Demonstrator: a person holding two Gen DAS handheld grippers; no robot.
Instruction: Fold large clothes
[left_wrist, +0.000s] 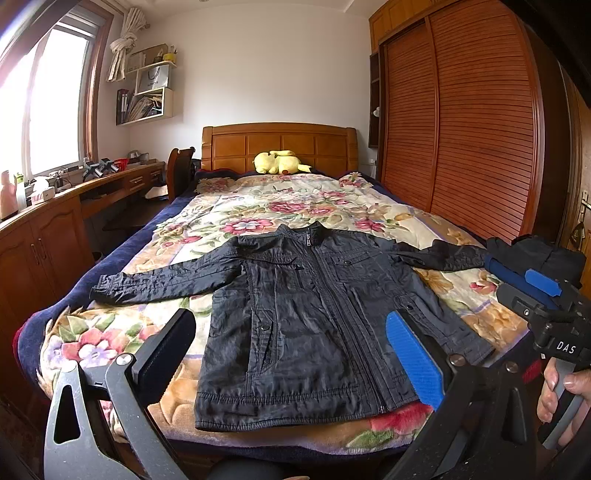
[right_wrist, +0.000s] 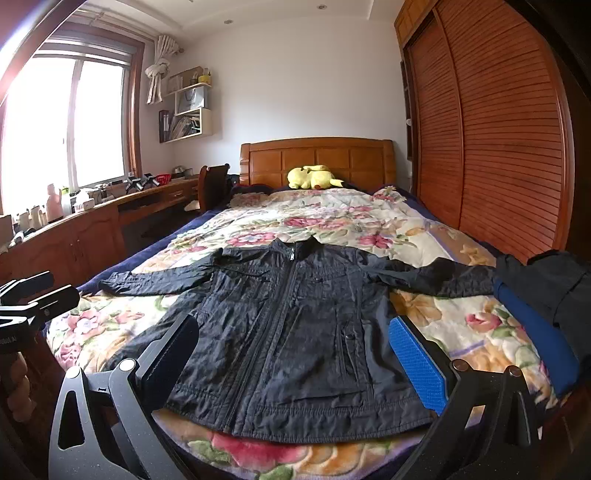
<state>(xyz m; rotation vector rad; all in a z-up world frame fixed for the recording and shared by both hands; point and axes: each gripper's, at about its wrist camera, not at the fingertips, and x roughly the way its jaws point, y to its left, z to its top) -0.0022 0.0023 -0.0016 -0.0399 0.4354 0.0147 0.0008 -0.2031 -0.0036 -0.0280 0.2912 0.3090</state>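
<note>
A black zip jacket (left_wrist: 306, 314) lies flat and face up on the floral bedspread (left_wrist: 258, 206), sleeves spread to both sides, hem toward me. It also shows in the right wrist view (right_wrist: 295, 332). My left gripper (left_wrist: 291, 354) is open and empty, held above the hem at the foot of the bed. My right gripper (right_wrist: 295, 358) is open and empty, also above the hem. The right gripper's body (left_wrist: 546, 306) shows at the right of the left wrist view, and the left gripper's body (right_wrist: 26, 295) at the left of the right wrist view.
A yellow plush toy (left_wrist: 280, 162) lies by the wooden headboard (left_wrist: 280, 144). A slatted wardrobe (left_wrist: 461, 129) runs along the right. A desk with clutter (left_wrist: 74, 192) and a chair (left_wrist: 181, 170) stand left. Folded dark and blue clothes (right_wrist: 543, 295) sit at the bed's right edge.
</note>
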